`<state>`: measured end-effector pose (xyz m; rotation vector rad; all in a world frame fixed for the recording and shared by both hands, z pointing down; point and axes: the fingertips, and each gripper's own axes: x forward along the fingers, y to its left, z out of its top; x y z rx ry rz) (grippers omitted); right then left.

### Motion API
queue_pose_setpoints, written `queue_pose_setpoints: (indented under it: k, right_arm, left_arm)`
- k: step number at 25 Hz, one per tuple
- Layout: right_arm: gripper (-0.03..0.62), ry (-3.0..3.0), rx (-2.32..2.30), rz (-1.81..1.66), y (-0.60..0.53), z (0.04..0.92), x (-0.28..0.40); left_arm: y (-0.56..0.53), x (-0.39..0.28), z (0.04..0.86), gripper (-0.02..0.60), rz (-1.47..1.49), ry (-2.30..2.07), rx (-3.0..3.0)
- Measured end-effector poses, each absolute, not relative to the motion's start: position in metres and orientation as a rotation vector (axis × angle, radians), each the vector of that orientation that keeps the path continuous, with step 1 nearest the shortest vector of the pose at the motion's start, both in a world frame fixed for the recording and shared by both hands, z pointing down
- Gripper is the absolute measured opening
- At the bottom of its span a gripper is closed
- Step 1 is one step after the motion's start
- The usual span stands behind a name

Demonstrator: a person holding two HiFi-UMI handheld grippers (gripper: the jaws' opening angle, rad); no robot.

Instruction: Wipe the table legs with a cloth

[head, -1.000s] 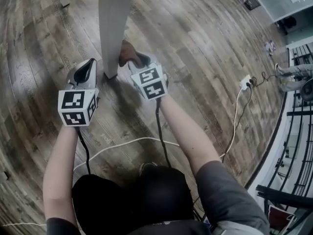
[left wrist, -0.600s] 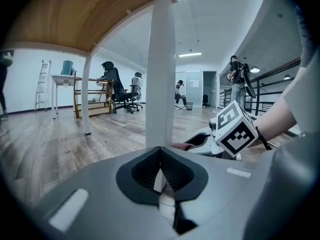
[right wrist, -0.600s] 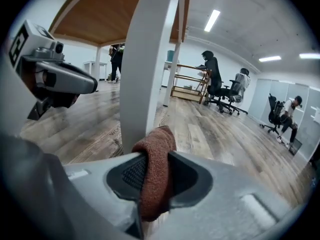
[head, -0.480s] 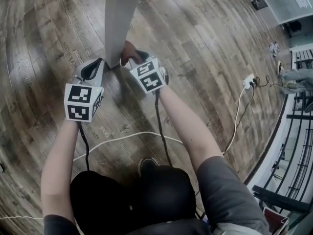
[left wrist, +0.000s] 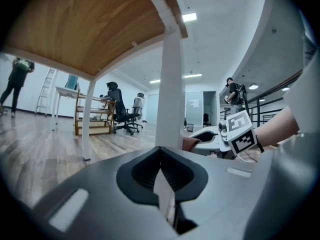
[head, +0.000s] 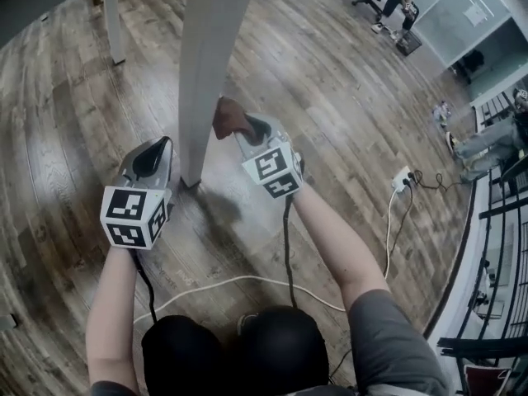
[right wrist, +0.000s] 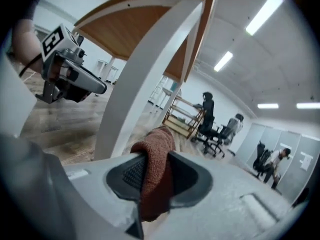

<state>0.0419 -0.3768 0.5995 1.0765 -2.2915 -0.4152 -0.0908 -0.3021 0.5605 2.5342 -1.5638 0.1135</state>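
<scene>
Cloth at the leg, frame centre.
Your right gripper [head: 246,130] pinches the brown cloth [head: 225,119] against the white table leg [head: 206,64]; your left gripper [head: 153,155] is closed on nothing, left of the leg.

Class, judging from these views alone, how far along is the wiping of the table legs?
Done: the right gripper holds the brown cloth in its jaws. In hand: the cloth is at the near white leg, above its foot. Left: the rest of that leg and the far leg; the left gripper is shut, empty.
</scene>
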Motion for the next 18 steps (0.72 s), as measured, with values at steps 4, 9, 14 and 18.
queue_pose_setpoints:
  k: [4, 9, 14, 18]
  right_arm:
    - [0.086, -2.345, 1.081, -0.763, -0.384, 0.483, 0.033]
    - [0.086, -2.407, 1.078, -1.007, -0.390, 0.378, 0.013]
    - [0.086, -2.457, 1.077, -1.045, -0.396, 0.324, 0.001]
    - [0.086, -2.484, 1.036, -1.143, -0.393, 0.290, -0.012]
  left_arm:
    - [-0.300, -0.096, 0.486, 0.019, 0.077, -1.596, 2.643]
    - [-0.306, -0.098, 0.416, 0.020, -0.029, -1.642, 2.710]
    - [-0.300, -0.096, 0.376, 0.020, -0.046, -1.645, 2.770]
    - [-0.298, -0.098, 0.357, 0.020, -0.076, -1.669, 2.779]
